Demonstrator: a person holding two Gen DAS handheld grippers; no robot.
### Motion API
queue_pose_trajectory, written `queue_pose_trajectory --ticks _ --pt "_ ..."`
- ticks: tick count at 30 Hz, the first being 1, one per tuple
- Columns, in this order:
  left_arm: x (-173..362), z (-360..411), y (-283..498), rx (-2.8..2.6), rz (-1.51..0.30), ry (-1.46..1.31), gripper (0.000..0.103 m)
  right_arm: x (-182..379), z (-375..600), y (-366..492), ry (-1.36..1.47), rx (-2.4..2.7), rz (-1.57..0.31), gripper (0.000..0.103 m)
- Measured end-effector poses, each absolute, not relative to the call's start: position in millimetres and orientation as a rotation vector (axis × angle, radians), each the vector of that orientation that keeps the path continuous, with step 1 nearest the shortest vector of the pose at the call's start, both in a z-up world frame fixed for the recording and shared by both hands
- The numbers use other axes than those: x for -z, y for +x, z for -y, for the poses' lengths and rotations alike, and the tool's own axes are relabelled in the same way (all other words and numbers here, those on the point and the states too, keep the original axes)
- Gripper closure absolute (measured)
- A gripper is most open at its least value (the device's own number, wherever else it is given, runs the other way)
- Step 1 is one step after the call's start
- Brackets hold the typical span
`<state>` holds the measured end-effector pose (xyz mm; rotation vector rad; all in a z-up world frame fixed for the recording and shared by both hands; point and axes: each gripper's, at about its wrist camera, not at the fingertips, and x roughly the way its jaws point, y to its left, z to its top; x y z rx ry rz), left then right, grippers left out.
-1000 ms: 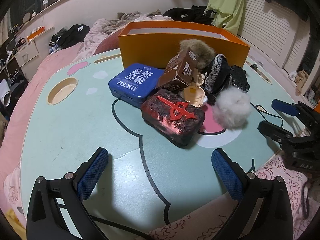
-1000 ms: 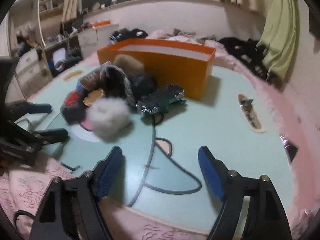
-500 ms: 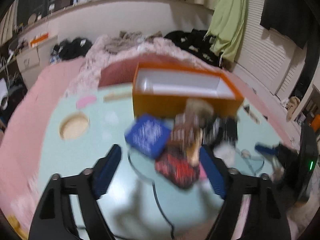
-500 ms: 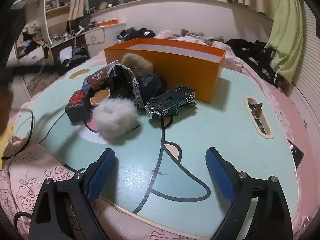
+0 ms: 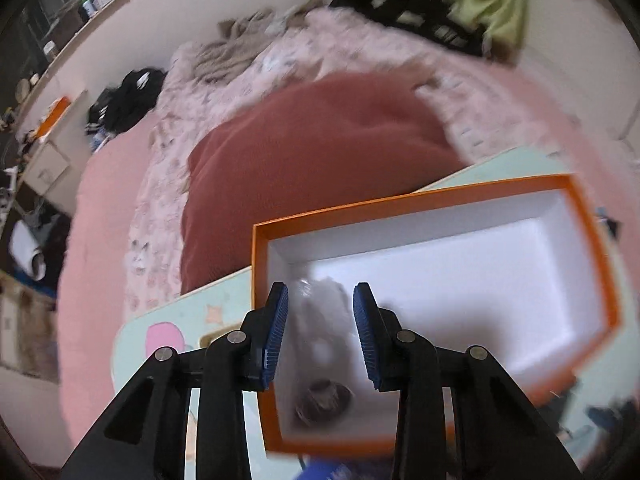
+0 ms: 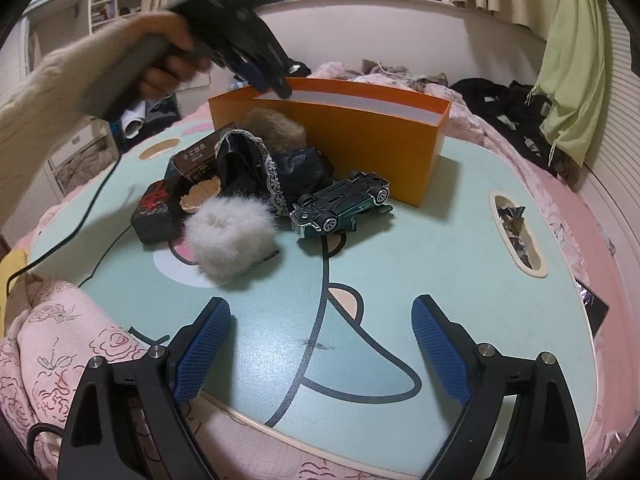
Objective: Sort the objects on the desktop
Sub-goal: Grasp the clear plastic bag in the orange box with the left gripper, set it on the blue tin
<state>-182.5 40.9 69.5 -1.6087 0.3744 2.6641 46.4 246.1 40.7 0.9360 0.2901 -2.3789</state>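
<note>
My left gripper [image 5: 320,292] hangs over the left end of the orange box [image 5: 440,196]. Its jaws are closing and stand narrow. Between the pads I see a blurred clear thing [image 5: 320,320] lying inside the box, with a dark round thing [image 5: 324,400] nearer; the pads do not press on either. In the right wrist view a hand [image 6: 160,60] holds the left gripper [image 6: 276,84] at the rim of the orange box [image 6: 360,136]. My right gripper [image 6: 320,308] stands open and empty, well short of the white fluffy ball [image 6: 230,240] and the overturned green toy car [image 6: 344,204].
In front of the box lie a brown fluffy ball [image 6: 276,128], a brown carton [image 6: 200,156], a black lace-trimmed cloth [image 6: 248,164] and a red-and-black box [image 6: 156,208]. The mint table [image 6: 440,260] has a slot with foil wrappers [image 6: 516,236]. A cable [image 6: 92,200] trails left.
The left gripper has swung up from the table's near side to above the orange box, and its jaws have narrowed from wide open. The right gripper has opened a little and stayed in place.
</note>
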Motion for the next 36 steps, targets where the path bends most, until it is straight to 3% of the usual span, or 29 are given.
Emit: queue_pose_trajectory --ticks 3,6,7,13,16,20,24,29,32,34,36 --pt "-54.4 -41.7 -186.5 -2.642 -0.420 -1.637 0.063 -41.8 -245.9 45.9 0.935 2.378 -0.288 0.011" --pt "-42.3 -48.1 -177.4 -2.671 -0.609 -1.609 0.063 -42.3 -244.7 46.2 0.933 2.378 -0.288 0.011" --pt "-39.6 -47.3 -174.3 -2.675 -0.620 -1.638 0.069 -42.4 -244.4 46.3 0.933 2.378 -0.288 0.011" --pt "-48.5 -29.5 -161.3 -2.669 -0.388 -1.644 0.072 -43.1 -242.7 46.4 0.933 2.379 -0.288 0.011" --pt "-80.6 -13.2 -151.0 -2.666 -0.113 -1.505 0.072 -42.7 -242.6 46.6 0.933 2.379 -0.287 0.011" --pt "-138.0 -1.5 -114.8 -2.674 0.095 -1.266 0.072 -43.1 -241.9 46.8 0.932 2.378 -0.286 0.011" --pt "-161.8 0.8 -65.2 -2.637 0.117 -1.159 0.071 -42.4 -242.5 46.4 0.933 2.378 -0.286 0.010" --pt "-126.9 -1.5 -39.1 -2.628 0.062 -1.205 0.069 -42.3 -242.1 46.6 0.933 2.378 -0.286 0.010" --pt "-112.0 6.4 -36.2 -2.664 0.100 -1.196 0.055 -42.3 -241.6 46.9 0.933 2.379 -0.285 0.010" --pt "-109.3 12.9 -27.5 -2.708 0.164 -1.163 0.034 -42.1 -241.6 46.9 0.933 2.379 -0.284 0.010" --pt "-102.4 20.4 -13.9 -2.768 0.180 -1.156 0.026 -42.3 -241.3 47.0 0.932 2.379 -0.284 0.010"
